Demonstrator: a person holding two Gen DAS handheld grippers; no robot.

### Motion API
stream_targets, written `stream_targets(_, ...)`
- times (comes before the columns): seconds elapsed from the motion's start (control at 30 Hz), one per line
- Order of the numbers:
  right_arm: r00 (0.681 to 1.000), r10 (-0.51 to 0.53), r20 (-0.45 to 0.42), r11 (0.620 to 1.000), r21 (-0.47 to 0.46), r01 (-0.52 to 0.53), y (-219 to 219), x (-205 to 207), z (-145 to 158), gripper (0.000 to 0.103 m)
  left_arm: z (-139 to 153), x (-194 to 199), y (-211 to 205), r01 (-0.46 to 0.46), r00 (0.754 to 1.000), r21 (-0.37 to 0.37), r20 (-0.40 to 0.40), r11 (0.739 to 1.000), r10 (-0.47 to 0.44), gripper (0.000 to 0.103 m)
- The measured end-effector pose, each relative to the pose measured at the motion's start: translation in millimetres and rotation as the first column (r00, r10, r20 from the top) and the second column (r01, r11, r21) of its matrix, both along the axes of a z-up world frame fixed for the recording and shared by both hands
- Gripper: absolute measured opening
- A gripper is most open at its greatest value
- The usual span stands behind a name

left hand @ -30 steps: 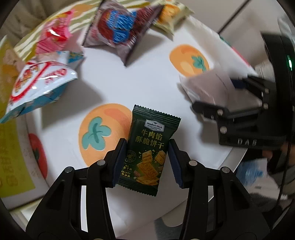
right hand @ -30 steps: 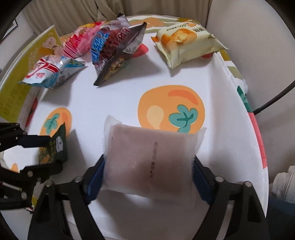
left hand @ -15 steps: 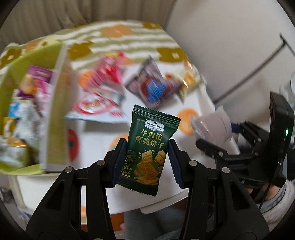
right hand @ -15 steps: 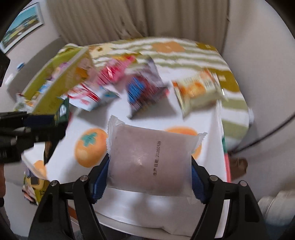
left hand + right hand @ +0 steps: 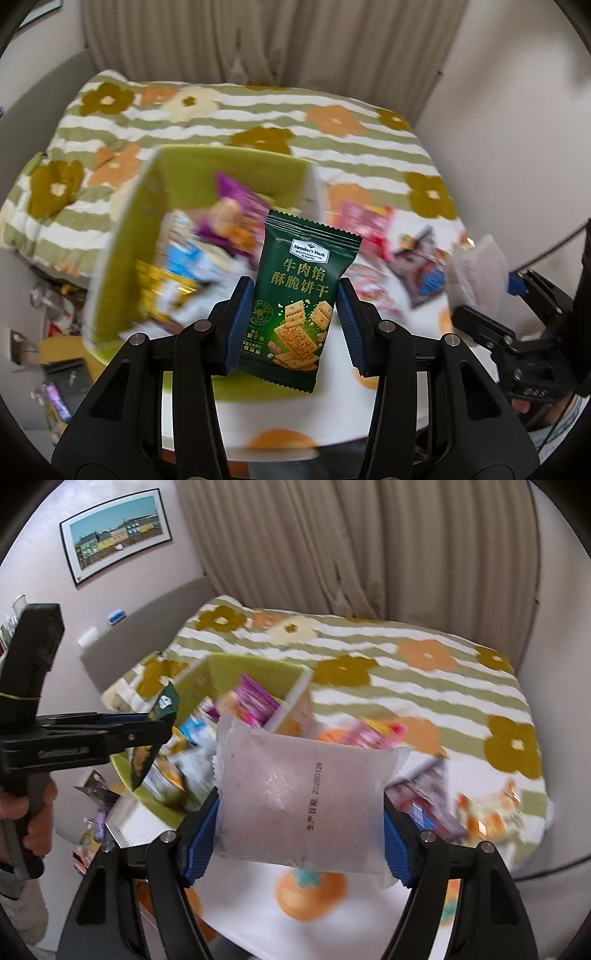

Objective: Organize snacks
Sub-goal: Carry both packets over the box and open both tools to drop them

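Pinching a green cracker packet (image 5: 300, 306), the left hand-held gripper (image 5: 295, 325) hovers before the green box (image 5: 122, 236); the right hand-held gripper (image 5: 301, 829) clamps a pale pouch (image 5: 301, 797). Either slick wrapper may slip out short of the box.

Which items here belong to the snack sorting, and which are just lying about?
Job: green cracker packet in left claw; white frosted packet in right claw; green box; loose snack bags.

Lying about: flowered blanket, framed picture, curtain.
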State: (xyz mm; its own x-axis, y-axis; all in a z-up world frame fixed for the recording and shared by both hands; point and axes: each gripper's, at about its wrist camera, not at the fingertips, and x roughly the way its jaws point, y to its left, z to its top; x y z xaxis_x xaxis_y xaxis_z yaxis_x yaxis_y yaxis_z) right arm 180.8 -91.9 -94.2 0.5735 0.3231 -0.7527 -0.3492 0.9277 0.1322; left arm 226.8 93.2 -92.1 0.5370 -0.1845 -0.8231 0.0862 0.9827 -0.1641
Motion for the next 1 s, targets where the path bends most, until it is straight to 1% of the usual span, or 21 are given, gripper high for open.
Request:
stream_targets(0.1,1.0,0.016,0.003,1.0,0.012,-0.016,36,18,2,0.072,-1,23,38,-0.018,1.0,0.037,-0.012,0.999,0.018,0.042)
stream_targets(0.17,1.0,0.026,-0.005,0.999,0.022,-0.026,60,30,0,0.072,-6,34,56,-0.02,0.999,0.051,-0.026,0.998,0.021,0.042)
stream_targets(0.23,0.999,0.033,-0.014,0.999,0.026,-0.033,83,41,-2,0.072,-13,49,74,-0.014,0.999,0.054,-0.045,0.998,0.016,0.042)
stream_targets(0.3,0.999,0.03,-0.023,0.999,0.025,-0.029,100,49,-6,0.072,-24,63,88,0.001,0.998,0.042,-0.066,0.999,0.002,0.042)
stream_targets(0.33,0.999,0.025,-0.029,0.999,0.025,-0.025,108,52,-8,0.072,-29,70,93,0.012,0.997,0.043,-0.074,0.999,-0.009,0.045)
stream_targets(0.4,0.999,0.013,-0.047,1.0,0.024,-0.012,119,59,-13,0.072,-37,81,98,0.03,0.996,0.047,-0.086,0.998,-0.026,0.073)
stream_targets(0.43,0.998,0.004,-0.056,1.0,0.02,-0.003,124,61,-16,0.072,-40,84,99,0.031,0.996,0.053,-0.085,0.998,-0.026,0.095)
stream_targets(0.47,0.998,-0.006,-0.066,1.0,0.016,0.007,128,64,-20,0.072,-42,86,101,0.031,0.997,0.053,-0.072,0.998,-0.027,0.101)
stream_targets(0.5,0.997,-0.015,-0.074,1.0,0.012,0.016,130,66,-23,0.072,-44,87,104,0.036,0.998,0.042,-0.058,0.998,-0.034,0.101)
stream_targets(0.57,0.995,-0.034,-0.094,0.999,0.003,0.035,134,70,-29,0.072,-49,90,108,0.038,0.997,0.023,-0.074,0.999,-0.037,0.101)
stream_targets(0.67,0.992,-0.048,-0.119,0.999,-0.006,0.048,136,75,-34,0.072,-54,84,114,0.016,0.996,-0.008,-0.089,1.0,-0.016,0.101)
stream_targets(0.73,0.99,-0.051,-0.13,0.999,-0.014,0.05,138,79,-37,0.072,-57,77,117,-0.002,0.996,-0.011,-0.094,1.0,0.001,0.101)
stream_targets(0.8,0.99,-0.052,-0.133,0.999,-0.013,0.051,141,84,-39,0.072,-59,71,117,-0.009,0.995,0.013,-0.099,1.0,0.01,0.101)
stream_targets(0.9,0.99,-0.045,-0.136,0.999,0.003,0.046,140,94,-42,0.072,-62,61,113,-0.021,0.995,0.07,-0.096,0.997,0.028,0.101)
stream_targets(1.0,0.988,-0.031,-0.15,0.999,0.003,0.032,141,105,-45,0.072,-68,57,112,-0.028,0.993,0.091,-0.111,0.995,0.038,0.101)
